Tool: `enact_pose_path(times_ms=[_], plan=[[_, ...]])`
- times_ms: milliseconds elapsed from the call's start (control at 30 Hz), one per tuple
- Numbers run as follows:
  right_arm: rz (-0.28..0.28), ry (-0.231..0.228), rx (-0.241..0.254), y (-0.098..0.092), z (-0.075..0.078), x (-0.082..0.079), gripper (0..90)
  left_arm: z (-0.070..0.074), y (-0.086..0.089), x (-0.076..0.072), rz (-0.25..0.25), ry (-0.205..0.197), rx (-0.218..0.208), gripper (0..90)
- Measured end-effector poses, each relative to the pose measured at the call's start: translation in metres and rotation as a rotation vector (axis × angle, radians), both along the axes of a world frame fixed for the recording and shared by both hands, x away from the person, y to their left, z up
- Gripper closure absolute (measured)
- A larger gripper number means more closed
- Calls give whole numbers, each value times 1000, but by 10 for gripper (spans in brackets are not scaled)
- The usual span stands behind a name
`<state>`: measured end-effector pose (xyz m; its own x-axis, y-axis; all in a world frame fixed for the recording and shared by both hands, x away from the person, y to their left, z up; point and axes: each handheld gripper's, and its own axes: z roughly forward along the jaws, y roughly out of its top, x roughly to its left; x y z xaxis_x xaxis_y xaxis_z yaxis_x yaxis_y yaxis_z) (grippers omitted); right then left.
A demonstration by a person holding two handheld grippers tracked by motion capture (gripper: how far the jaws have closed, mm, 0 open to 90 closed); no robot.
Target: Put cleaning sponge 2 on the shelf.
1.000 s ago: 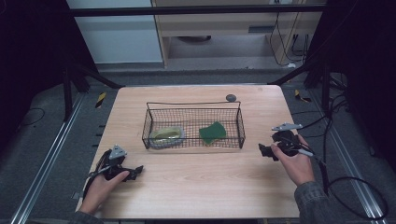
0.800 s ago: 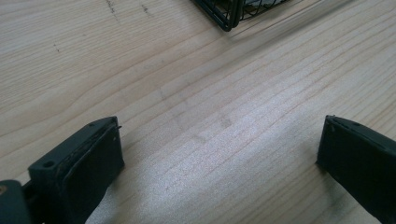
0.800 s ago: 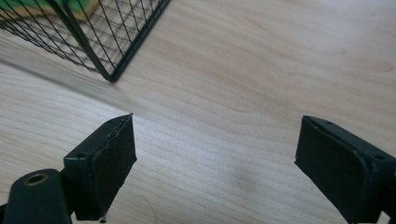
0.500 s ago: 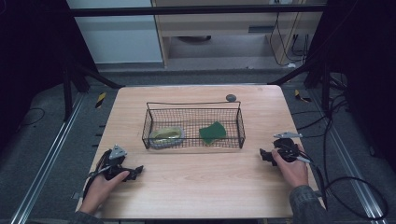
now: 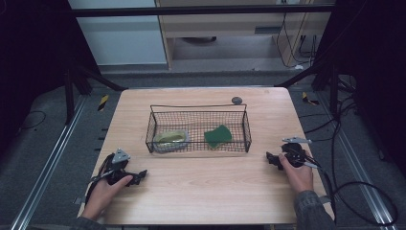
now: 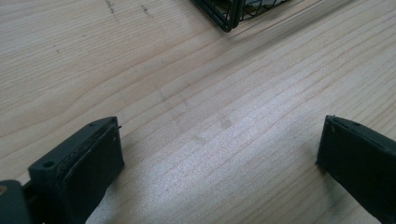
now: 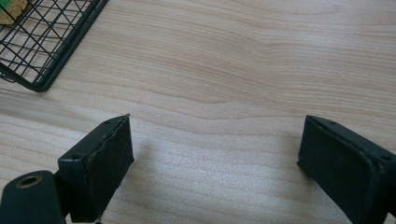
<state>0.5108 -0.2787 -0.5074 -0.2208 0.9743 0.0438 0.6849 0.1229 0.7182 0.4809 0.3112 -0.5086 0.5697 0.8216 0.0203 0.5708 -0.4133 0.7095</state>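
A black wire basket (image 5: 198,128) stands in the middle of the wooden table (image 5: 206,191), and it holds both things the work seems to concern: a green sponge (image 5: 218,136) lying flat toward its right end and a pale yellowish-green item (image 5: 171,139) (a cloth or a shallow dish, too small to tell) toward its left end. Both sit inside the wire walls, apart from each other, so either one would have to be lifted out from above.

The left gripper (image 5: 139,176) rests low over the table at the near left, well apart from the basket. Its own view shows its jaws spread wide over bare wood, with just a corner of the basket (image 6: 226,14) at the top edge. Nothing lies between them.

The right gripper (image 5: 271,158) is held at the near right, just off the basket's right end, pointing left toward it. Its jaws have just been opening and stand spread with nothing between them; in the right gripper view bare wood grain lies ahead and the basket's corner (image 7: 44,51) sits at the upper left.

Both hands being parked at the table's sides with jaws apart reads as a ready stance: nothing is gripped yet. The right gripper, nearer the sponge's end, looks the likelier one to reach in first. A small dark round object (image 5: 236,100) lies behind the basket, untouched.
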Motion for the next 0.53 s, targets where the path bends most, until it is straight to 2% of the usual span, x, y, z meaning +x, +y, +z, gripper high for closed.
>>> enact_pose_path(times_ms=[100,167,533], plan=[[-8,-34,-6,2,-4,-3,71,0,0,1,-1,0,-1,0],[13,-24,-37,5,-5,-4,30,0,0,2,-2,-2,2,0],[5,-15,-39,12,-5,-11,4,0,-4,18,43,-3,0,0]])
